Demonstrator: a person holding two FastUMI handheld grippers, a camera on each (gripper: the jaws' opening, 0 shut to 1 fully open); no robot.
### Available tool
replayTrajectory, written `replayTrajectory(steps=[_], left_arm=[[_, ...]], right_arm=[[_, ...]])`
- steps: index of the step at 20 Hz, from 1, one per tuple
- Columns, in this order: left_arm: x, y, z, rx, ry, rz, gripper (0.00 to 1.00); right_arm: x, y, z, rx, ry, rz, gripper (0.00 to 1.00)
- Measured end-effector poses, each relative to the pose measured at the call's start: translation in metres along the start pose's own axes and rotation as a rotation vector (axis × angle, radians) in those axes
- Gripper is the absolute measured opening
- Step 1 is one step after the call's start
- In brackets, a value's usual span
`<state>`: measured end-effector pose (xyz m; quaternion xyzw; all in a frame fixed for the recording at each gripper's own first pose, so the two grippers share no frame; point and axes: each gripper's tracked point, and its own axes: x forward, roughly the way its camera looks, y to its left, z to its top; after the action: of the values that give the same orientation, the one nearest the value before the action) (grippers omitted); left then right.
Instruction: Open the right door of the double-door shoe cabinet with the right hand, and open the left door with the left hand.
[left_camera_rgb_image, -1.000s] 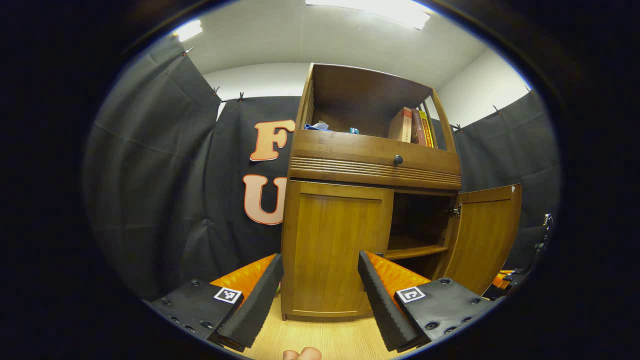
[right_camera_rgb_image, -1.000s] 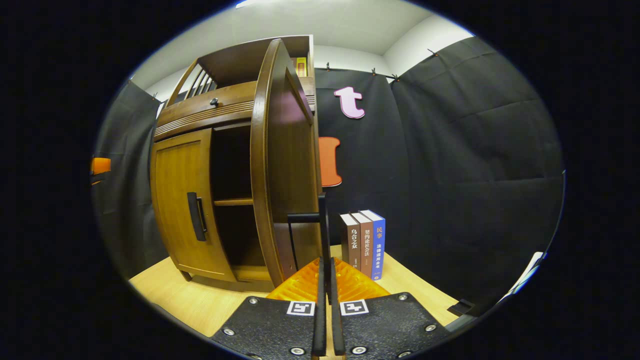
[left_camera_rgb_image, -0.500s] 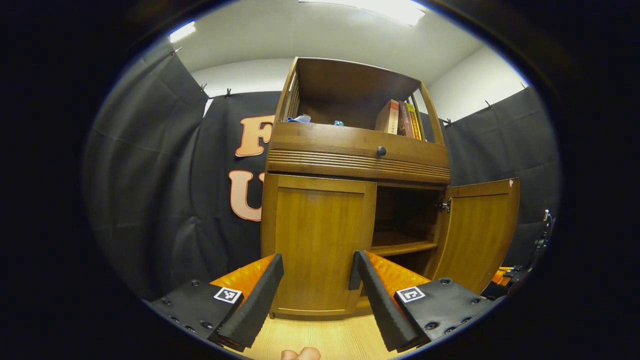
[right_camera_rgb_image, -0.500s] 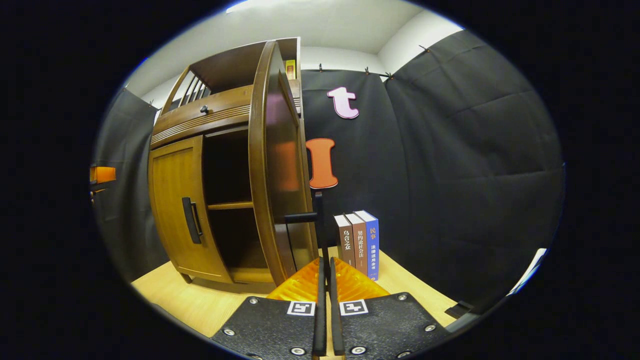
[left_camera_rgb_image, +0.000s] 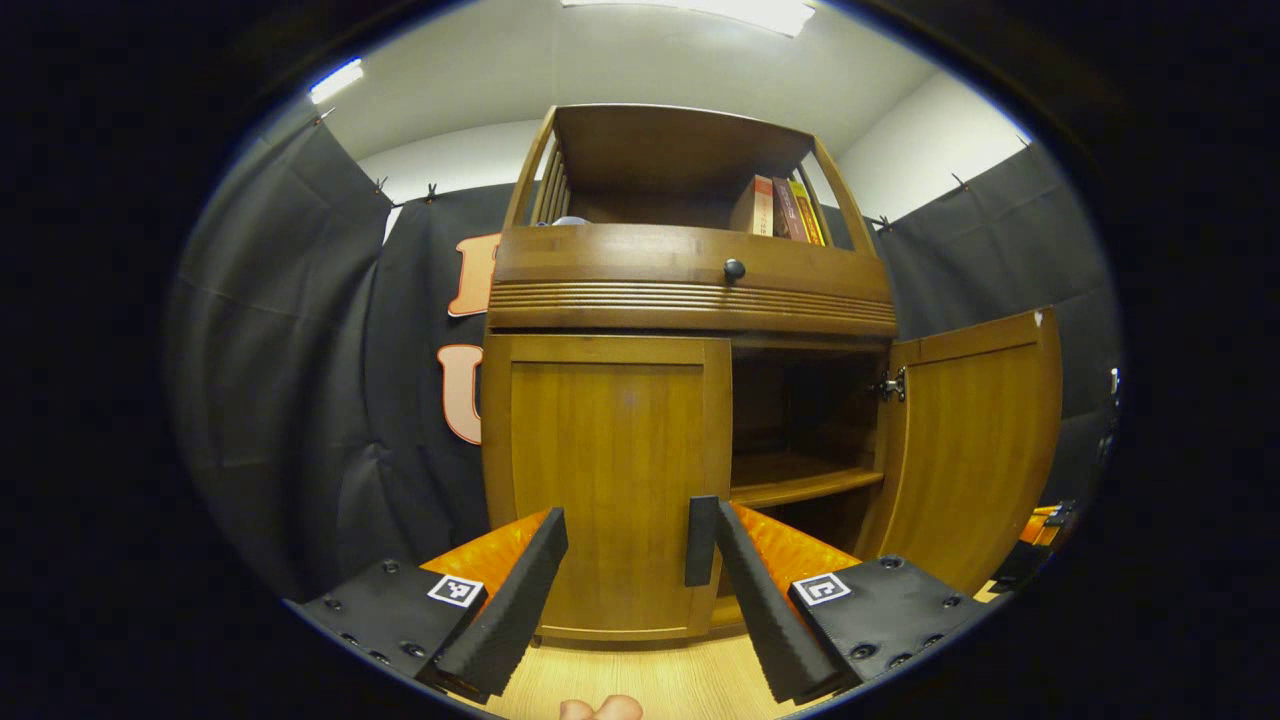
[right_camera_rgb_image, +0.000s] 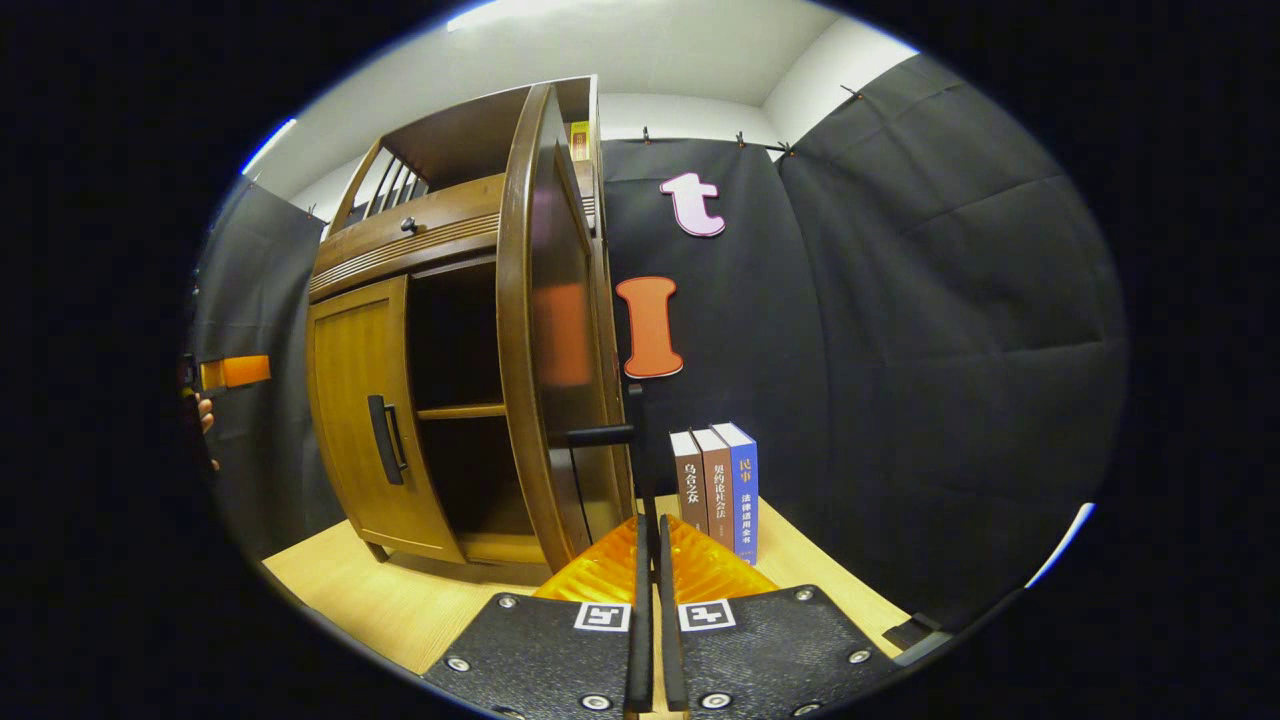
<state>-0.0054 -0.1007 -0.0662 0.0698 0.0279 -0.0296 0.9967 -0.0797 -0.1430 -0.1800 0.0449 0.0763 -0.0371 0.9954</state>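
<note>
right door (left_camera_rgb_image: 975, 440) swung open | right gripper (right_camera_rgb_image: 650, 560) clamped on its handle (right_camera_rgb_image: 632, 440) | left gripper (left_camera_rgb_image: 625, 560) gaping – holds nothing, near left door's handle (left_camera_rgb_image: 699, 540) | risk – fingers close beside the bar, miss it

Cabinet (left_camera_rgb_image: 690, 300) on tabletop (right_camera_rgb_image: 400, 600); left door (left_camera_rgb_image: 610, 480) closed, right door (right_camera_rgb_image: 545, 330) swung out. Books (right_camera_rgb_image: 718, 490) stand on tabletop right of it; more books (left_camera_rgb_image: 775, 208) on top shelf, prob. right end.
</note>
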Motion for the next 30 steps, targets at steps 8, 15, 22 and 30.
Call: replayTrajectory(steps=[8, 15, 22, 30], left_arm=[[0.074, -0.032, -0.056, -0.028, 0.044, -0.004, 0.96], [0.123, -0.048, -0.087, -0.033, 0.074, -0.030, 0.98], [0.146, -0.046, -0.107, -0.040, 0.084, -0.023, 0.95], [0.159, -0.051, -0.122, -0.048, 0.127, -0.040, 0.95]], right_arm=[[0.002, -0.012, -0.001, 0.004, 0.012, 0.034, 0.00], [-0.026, -0.039, 0.029, -0.053, -0.073, -0.069, 0.19], [-0.032, -0.054, 0.036, -0.120, -0.099, -0.130, 0.90], [-0.036, -0.062, 0.043, -0.071, -0.127, -0.144, 0.92]])
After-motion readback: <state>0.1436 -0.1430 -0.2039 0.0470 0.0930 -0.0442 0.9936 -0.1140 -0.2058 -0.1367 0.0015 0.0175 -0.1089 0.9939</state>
